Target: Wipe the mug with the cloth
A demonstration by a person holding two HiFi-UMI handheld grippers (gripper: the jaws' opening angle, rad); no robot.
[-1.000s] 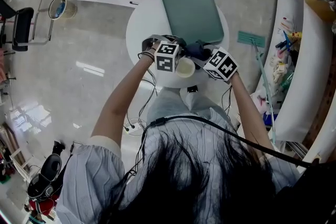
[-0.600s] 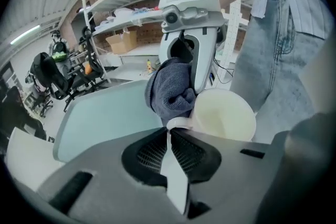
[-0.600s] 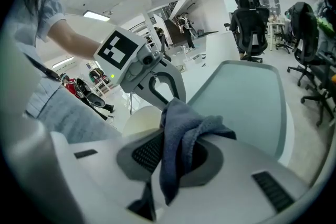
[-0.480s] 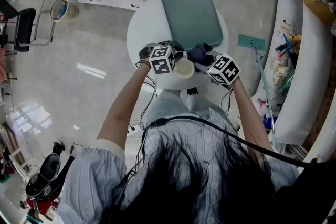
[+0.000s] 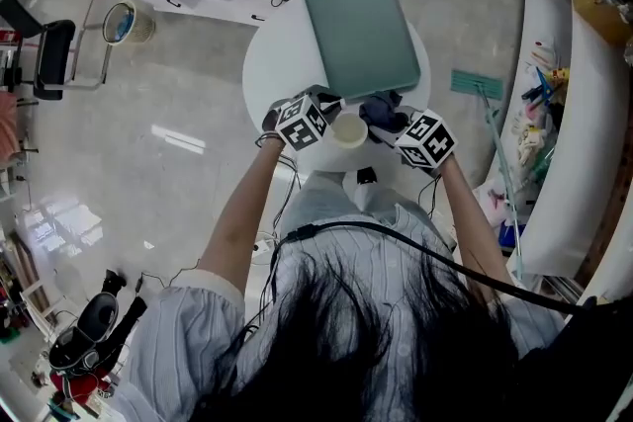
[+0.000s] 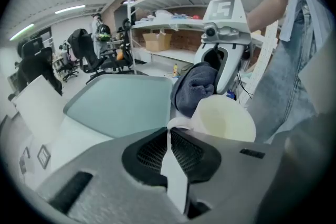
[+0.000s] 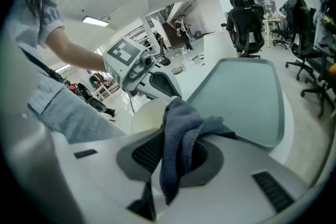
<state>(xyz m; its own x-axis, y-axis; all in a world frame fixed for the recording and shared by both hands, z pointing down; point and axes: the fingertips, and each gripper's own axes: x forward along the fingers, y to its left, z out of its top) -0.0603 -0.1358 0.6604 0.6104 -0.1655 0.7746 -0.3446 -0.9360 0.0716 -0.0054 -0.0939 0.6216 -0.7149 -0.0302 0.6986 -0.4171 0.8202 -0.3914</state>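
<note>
- My left gripper (image 6: 169, 132) is pressed shut on the handle of the cream mug (image 5: 348, 129), mid-frame in the head view, just below the teal tray (image 5: 361, 25).
- My right gripper (image 7: 176, 136) pinches the grey-blue cloth (image 7: 184, 113), bunched just beside its upper right.

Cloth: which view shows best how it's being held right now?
The right gripper view: the dark blue cloth sits pinched between the right gripper's jaws, bunched up. The left gripper view shows it from the far side, bunched behind the cream mug. The head view gives only a small dark patch.
</note>
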